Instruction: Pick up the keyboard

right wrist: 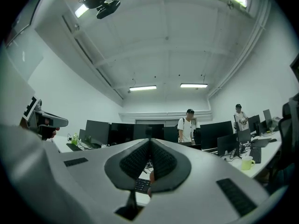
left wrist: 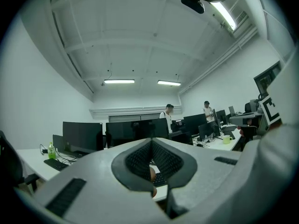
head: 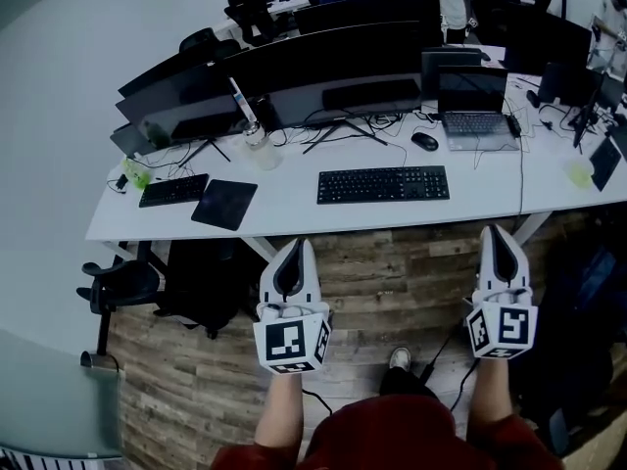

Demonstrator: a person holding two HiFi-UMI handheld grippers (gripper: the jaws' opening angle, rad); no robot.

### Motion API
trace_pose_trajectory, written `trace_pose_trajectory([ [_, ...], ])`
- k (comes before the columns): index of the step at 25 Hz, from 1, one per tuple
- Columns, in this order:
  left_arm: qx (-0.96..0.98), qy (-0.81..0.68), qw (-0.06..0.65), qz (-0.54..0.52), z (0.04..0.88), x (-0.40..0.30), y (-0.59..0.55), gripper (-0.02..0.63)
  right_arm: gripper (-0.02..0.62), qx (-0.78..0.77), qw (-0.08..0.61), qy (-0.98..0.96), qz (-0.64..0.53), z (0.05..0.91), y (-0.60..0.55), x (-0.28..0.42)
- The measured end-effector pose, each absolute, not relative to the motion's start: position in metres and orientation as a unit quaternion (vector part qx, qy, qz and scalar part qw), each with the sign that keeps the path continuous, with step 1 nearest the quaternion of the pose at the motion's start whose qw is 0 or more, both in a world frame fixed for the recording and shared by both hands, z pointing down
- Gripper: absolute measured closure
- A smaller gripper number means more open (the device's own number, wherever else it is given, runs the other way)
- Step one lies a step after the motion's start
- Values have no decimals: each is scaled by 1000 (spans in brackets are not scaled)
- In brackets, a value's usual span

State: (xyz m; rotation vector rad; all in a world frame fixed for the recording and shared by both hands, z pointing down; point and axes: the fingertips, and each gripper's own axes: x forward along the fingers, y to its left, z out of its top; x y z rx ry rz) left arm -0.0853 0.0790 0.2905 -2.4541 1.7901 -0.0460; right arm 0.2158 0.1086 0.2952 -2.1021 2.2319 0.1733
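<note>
Open-plan office with white walls and a plank floor [head: 392, 262], catalogued by us from the head view, largest first.

1. Long white desk [head: 294, 225], running across the frame with its near edge toward us.
2. Row of dark monitors [head: 333, 62] along the desk's far side, at twelve o'clock.
3. Open laptop [head: 476, 116], at one o'clock.
4. Black full-size keyboard [head: 383, 184], the task's thing. It lies flat near the desk's front edge at twelve o'clock, untouched. A smaller keyboard [head: 173, 190] and a dark pad [head: 224, 204] sit at ten o'clock.
5. Left gripper [head: 293, 253] and right gripper [head: 503, 235], both over the floor just short of the desk. Each pair of jaws is pressed together with nothing between them.
6. Mouse [head: 424, 141], behind the full-size keyboard.

Step, as we judge it: the approach, with nothing grasped yet. Next we would need to part the jaws, reach over the desk edge and bring one gripper to each end of the full-size keyboard.
</note>
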Motion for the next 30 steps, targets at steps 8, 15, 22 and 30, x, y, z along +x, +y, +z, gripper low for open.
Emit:
trace_pose_trajectory([
  [8, -806, 589, 51, -28, 296, -37, 9, 600, 594, -686, 45, 725, 41, 304, 41, 266],
  [15, -810, 583, 56, -34, 295, -5, -30, 600, 594, -688, 57, 723, 45, 302, 7, 296],
  [22, -813, 579, 52, -27, 299, -2, -62, 600, 594, -690, 60, 720, 50, 300, -21, 301],
  [30, -814, 579, 37, -17, 318, -30, -116, 600, 594, -697, 40, 714, 53, 308, -69, 283],
])
